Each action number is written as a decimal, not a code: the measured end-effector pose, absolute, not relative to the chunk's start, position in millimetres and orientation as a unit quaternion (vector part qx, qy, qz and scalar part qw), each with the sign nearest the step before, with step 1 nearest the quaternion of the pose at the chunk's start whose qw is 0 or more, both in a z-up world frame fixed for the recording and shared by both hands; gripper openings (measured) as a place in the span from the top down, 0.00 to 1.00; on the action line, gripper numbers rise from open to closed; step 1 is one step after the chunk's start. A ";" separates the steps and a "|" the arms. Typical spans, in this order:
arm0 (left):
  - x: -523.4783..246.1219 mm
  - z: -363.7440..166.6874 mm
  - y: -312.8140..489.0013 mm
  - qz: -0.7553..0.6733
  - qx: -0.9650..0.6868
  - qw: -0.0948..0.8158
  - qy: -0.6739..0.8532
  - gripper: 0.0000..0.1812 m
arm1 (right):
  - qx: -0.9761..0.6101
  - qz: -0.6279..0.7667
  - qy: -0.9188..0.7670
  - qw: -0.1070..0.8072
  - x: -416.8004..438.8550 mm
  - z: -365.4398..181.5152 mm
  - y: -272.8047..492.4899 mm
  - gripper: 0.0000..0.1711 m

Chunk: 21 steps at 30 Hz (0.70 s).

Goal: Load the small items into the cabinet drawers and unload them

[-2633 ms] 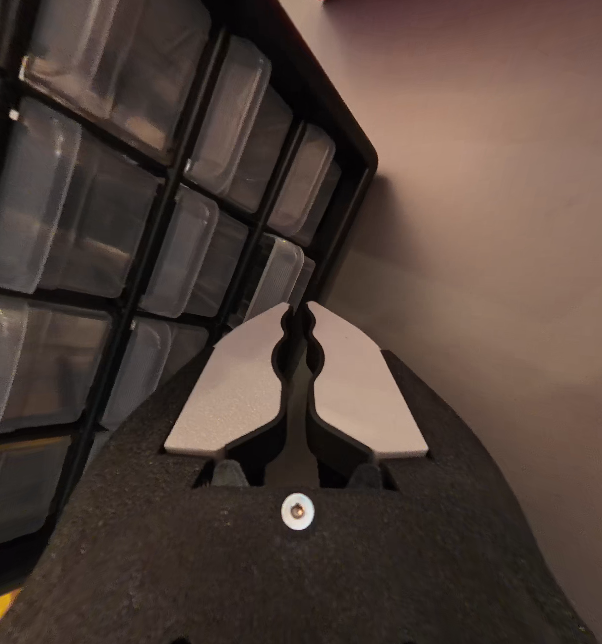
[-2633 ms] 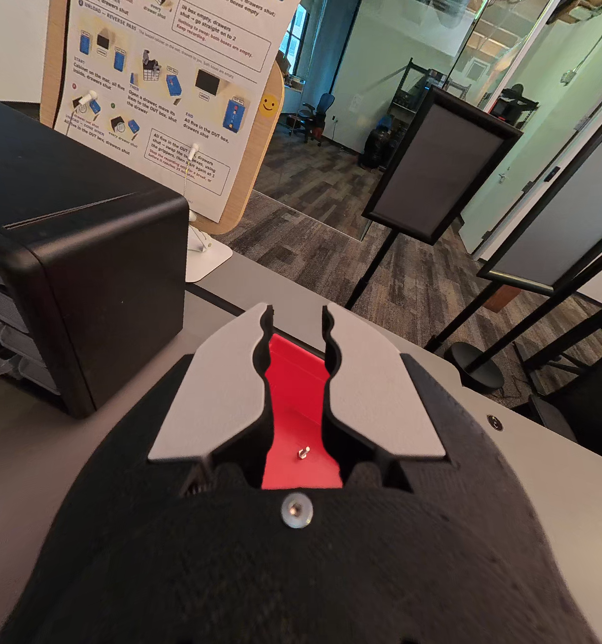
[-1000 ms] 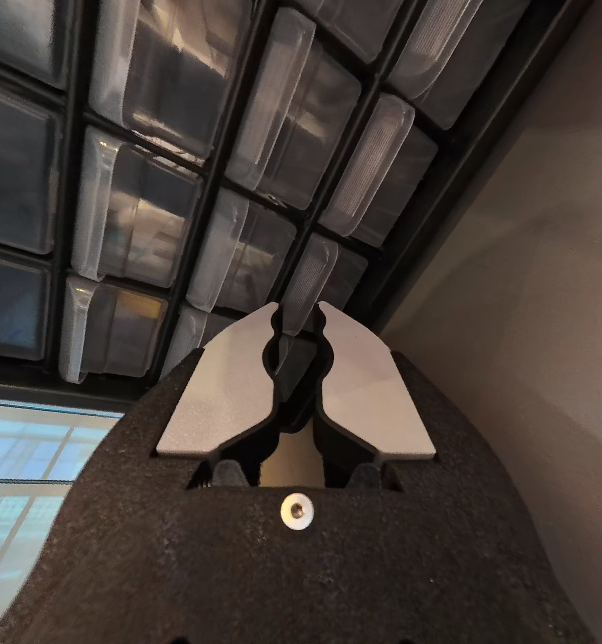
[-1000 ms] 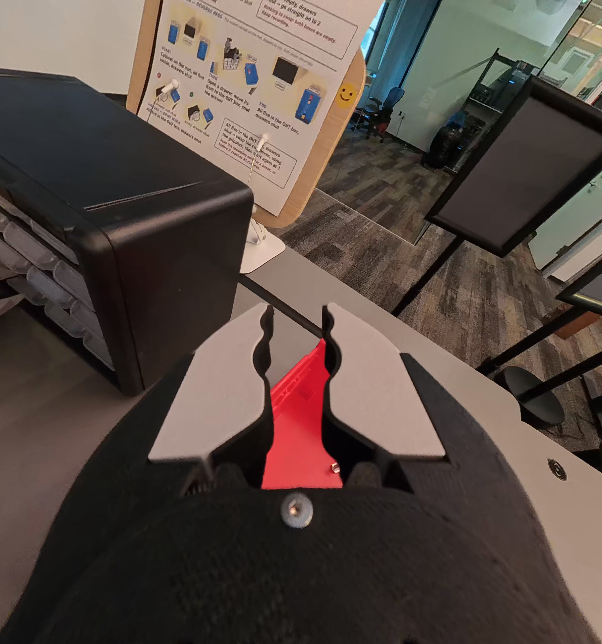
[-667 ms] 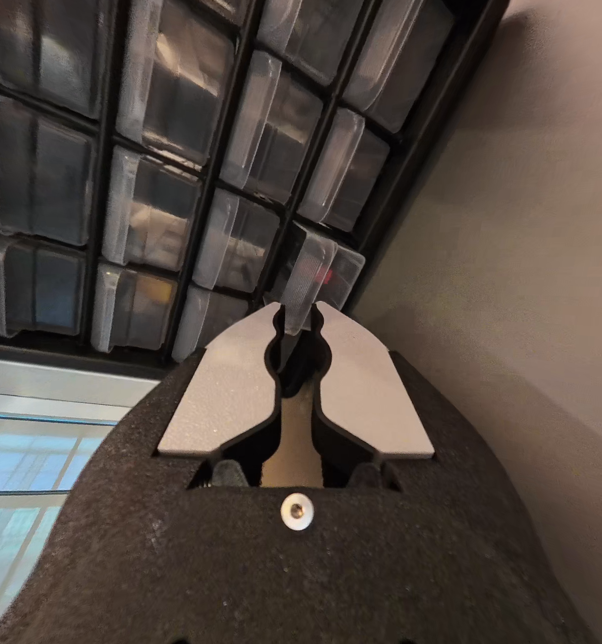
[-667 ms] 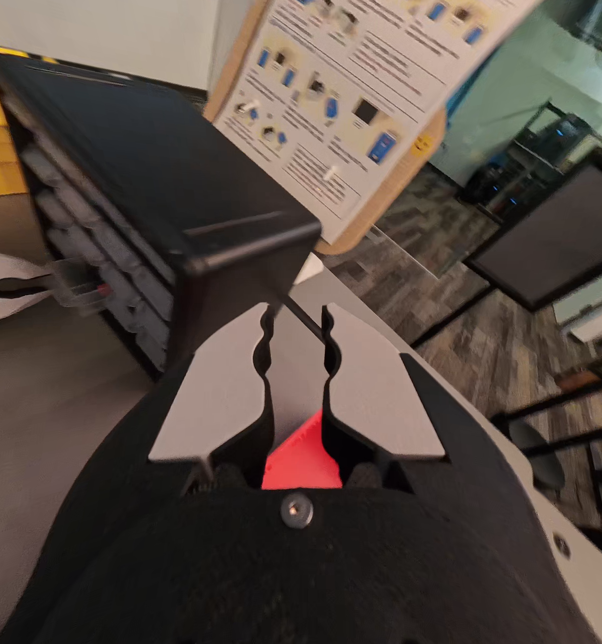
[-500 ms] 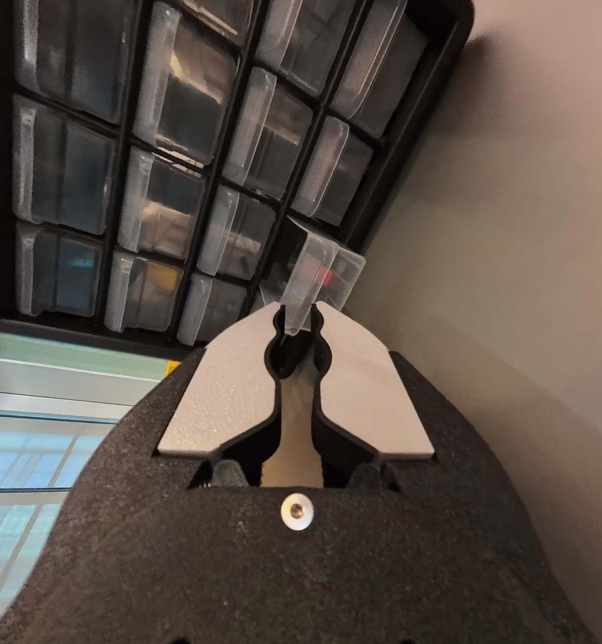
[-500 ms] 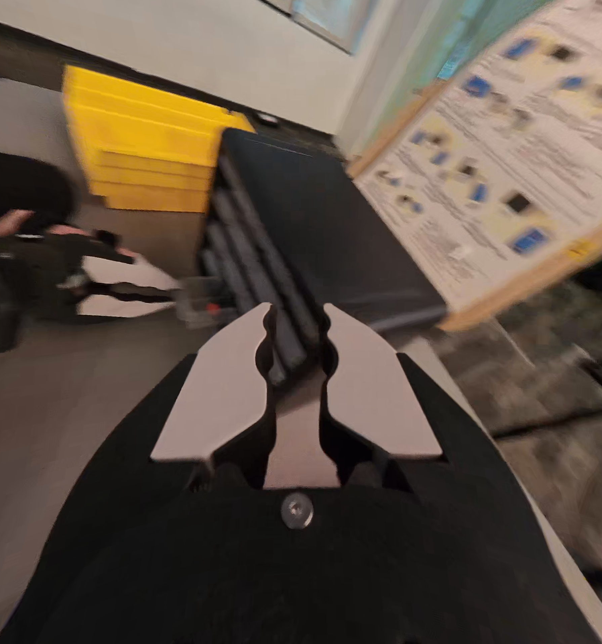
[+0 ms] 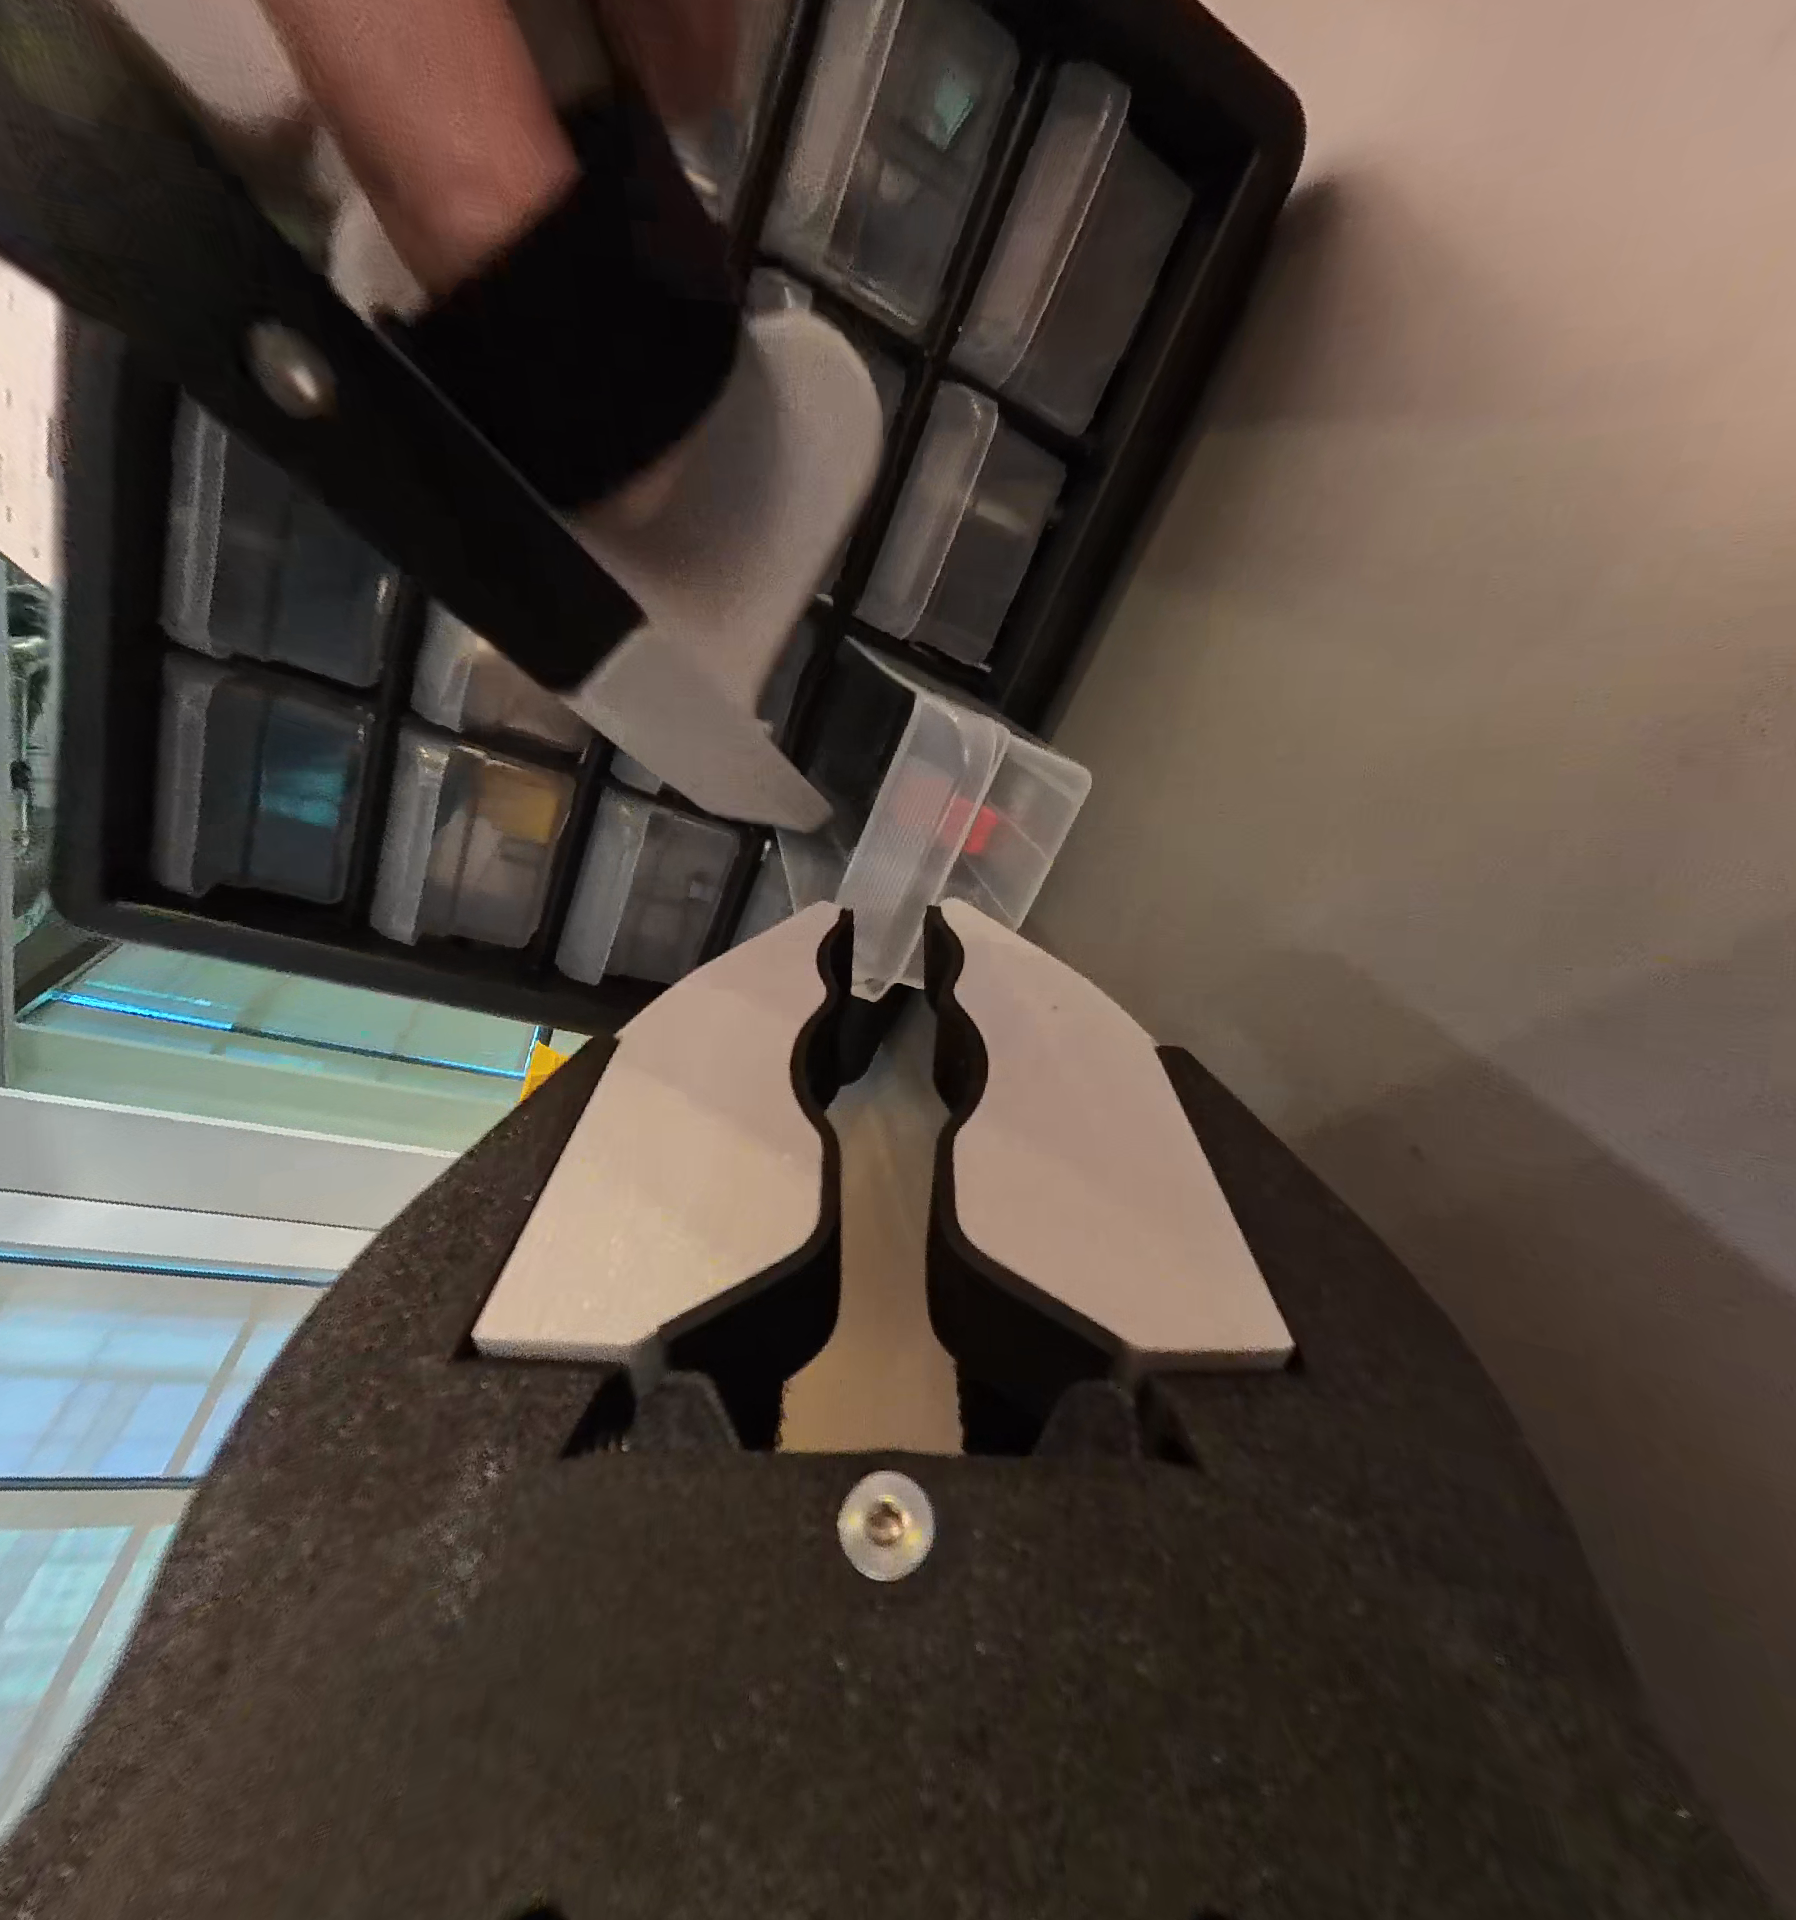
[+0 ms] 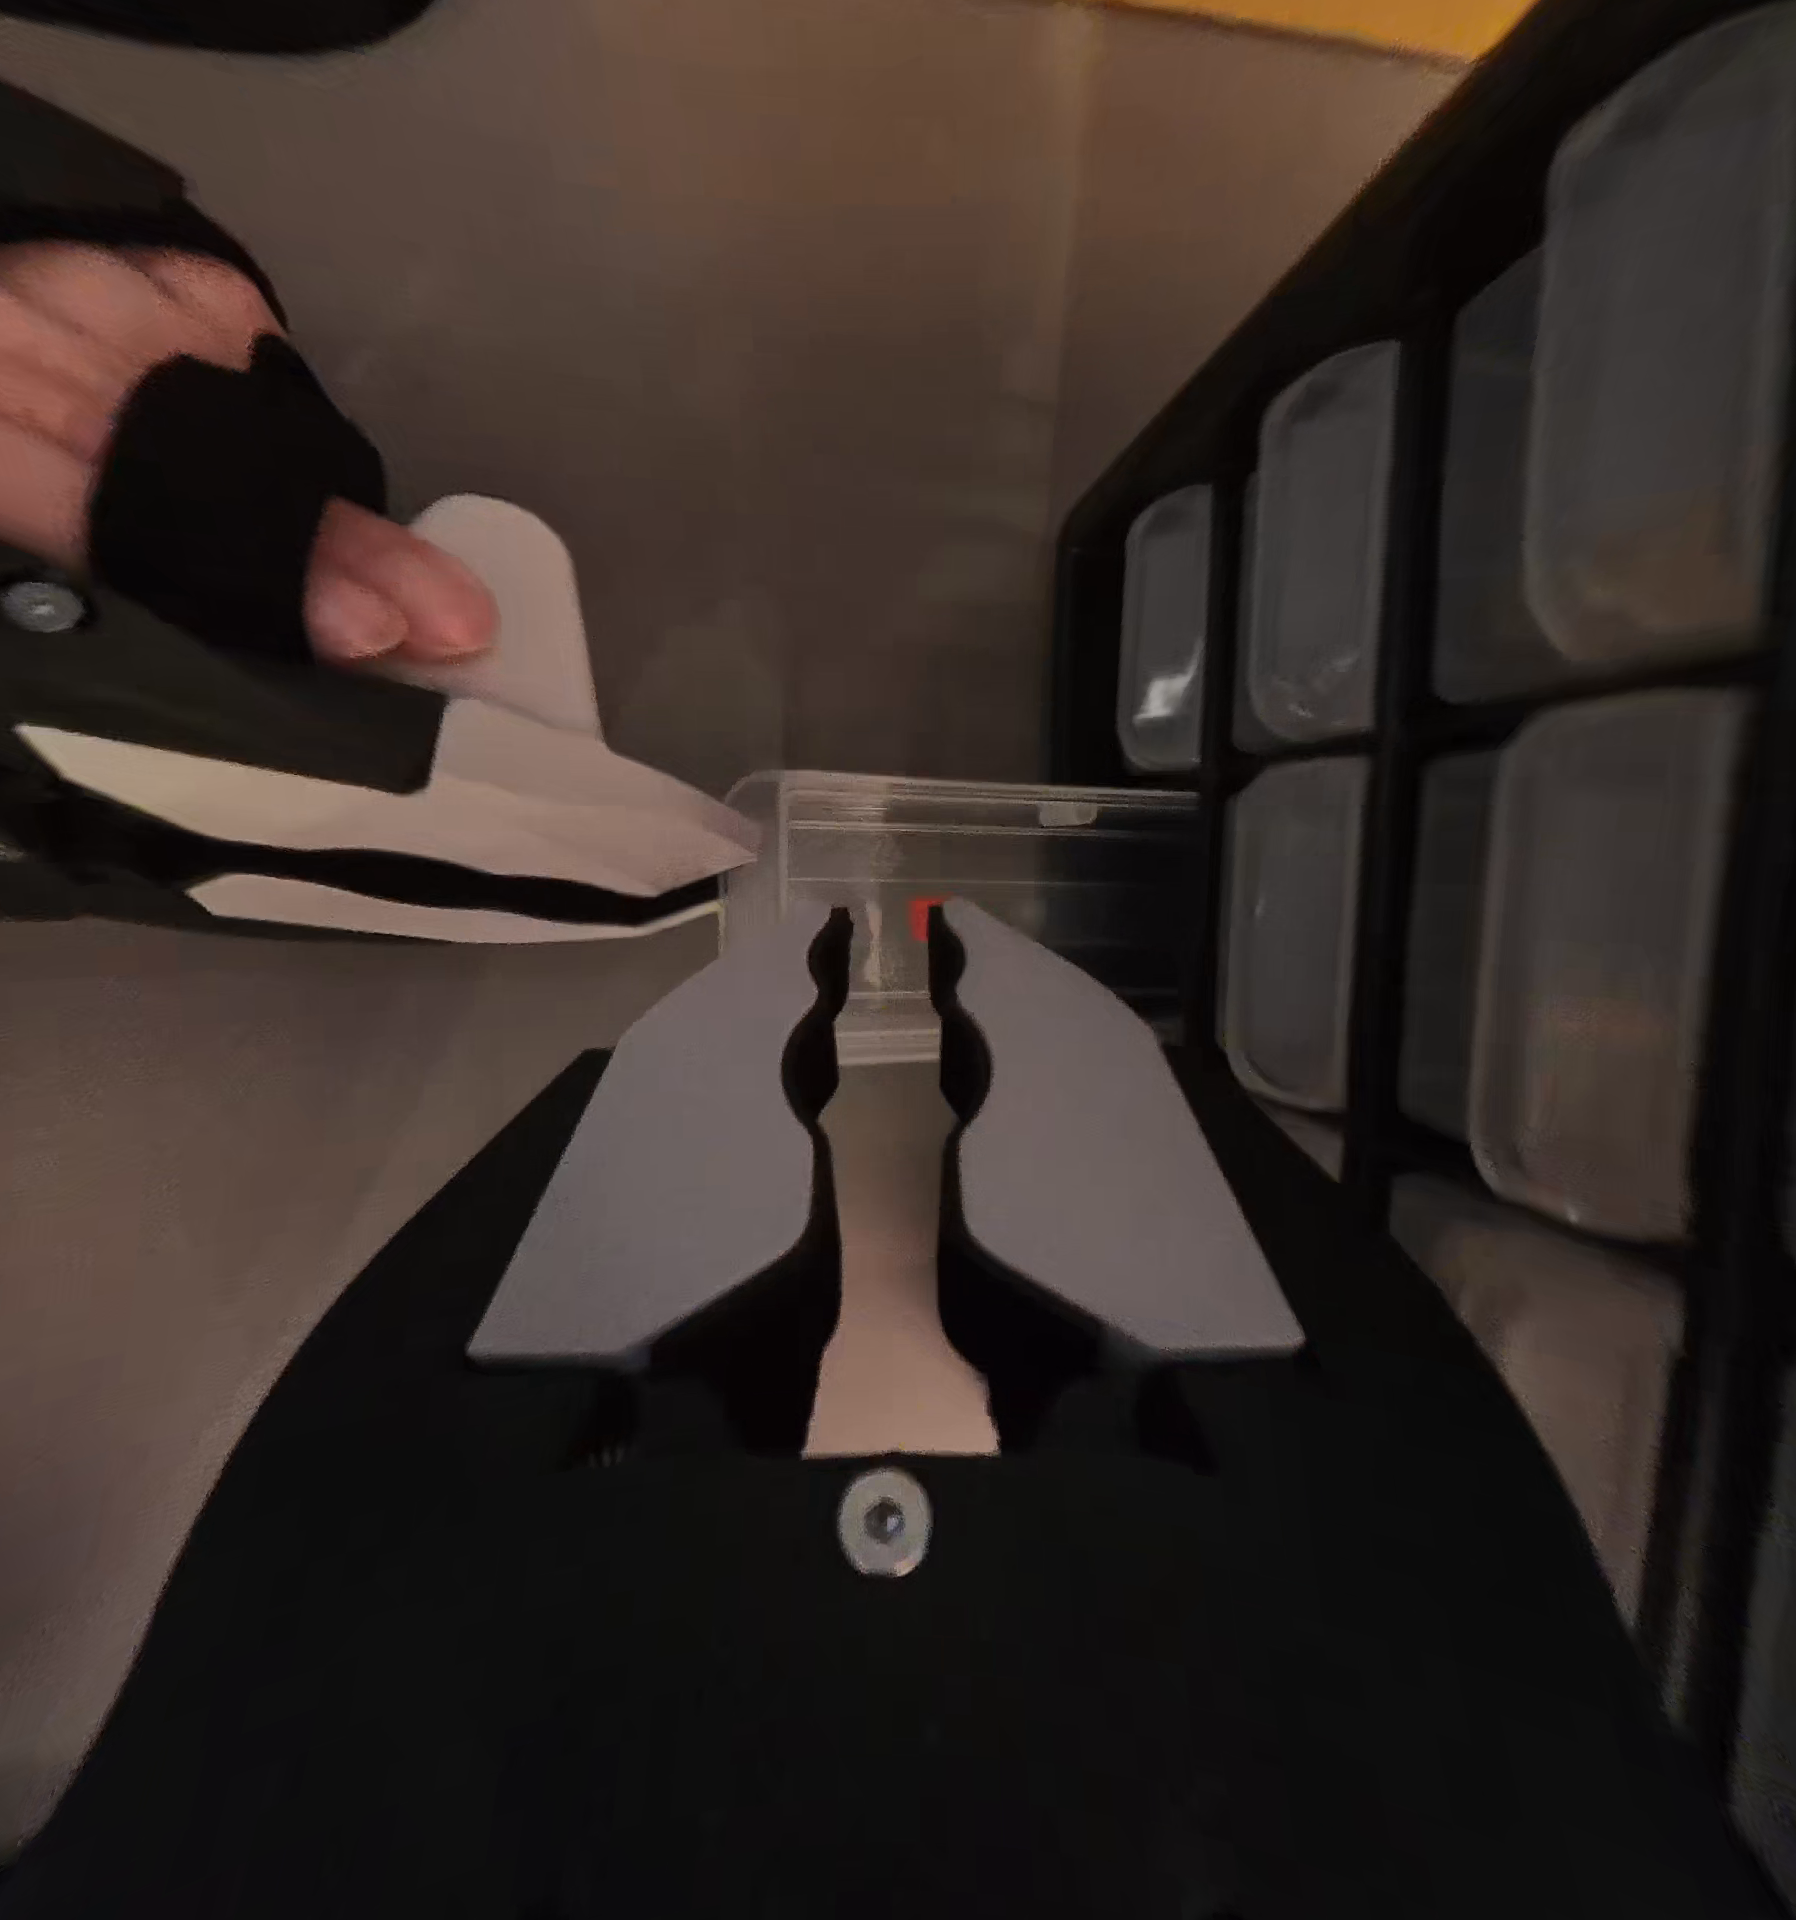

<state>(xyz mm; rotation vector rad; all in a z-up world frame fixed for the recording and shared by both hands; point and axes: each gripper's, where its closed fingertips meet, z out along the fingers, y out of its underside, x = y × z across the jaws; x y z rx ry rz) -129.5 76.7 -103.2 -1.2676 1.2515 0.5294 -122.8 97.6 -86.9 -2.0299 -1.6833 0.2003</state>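
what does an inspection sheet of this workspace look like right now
surface: grey table, bare where seen
job's things: black cabinet of clear drawers; one drawer pulled out, a small red item inside
clutter: nothing seen
grippers: left gripper jaws pinch the drawer's front lip; right gripper jaws slightly apart, empty, at the drawer
cables: nothing seen
surroundings: window; yellow thing behind the cabinet

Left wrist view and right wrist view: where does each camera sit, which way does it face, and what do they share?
Left wrist view: on the left gripper, facing the cabinet front, gripping the pulled-out drawer; right gripper crosses above.
Right wrist view: on the right gripper, facing along the cabinet; left gripper and hand at left.
Shared: the drawer with a red item.
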 end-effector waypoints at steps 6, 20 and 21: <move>-130.2 -104.3 71.9 0.225 -0.541 0.599 0.546 0.93 | -0.732 -0.013 -0.666 0.144 -117.4 -115.2 108.1 0.87; -130.8 -108.0 69.4 0.205 -0.551 0.590 0.553 0.93 | -0.737 -0.007 -0.671 0.080 -119.0 -129.1 106.8 0.94; -131.0 -107.7 69.6 0.207 -0.550 0.591 0.553 0.93 | -0.736 -0.006 -0.672 0.082 -119.4 -128.5 106.9 0.94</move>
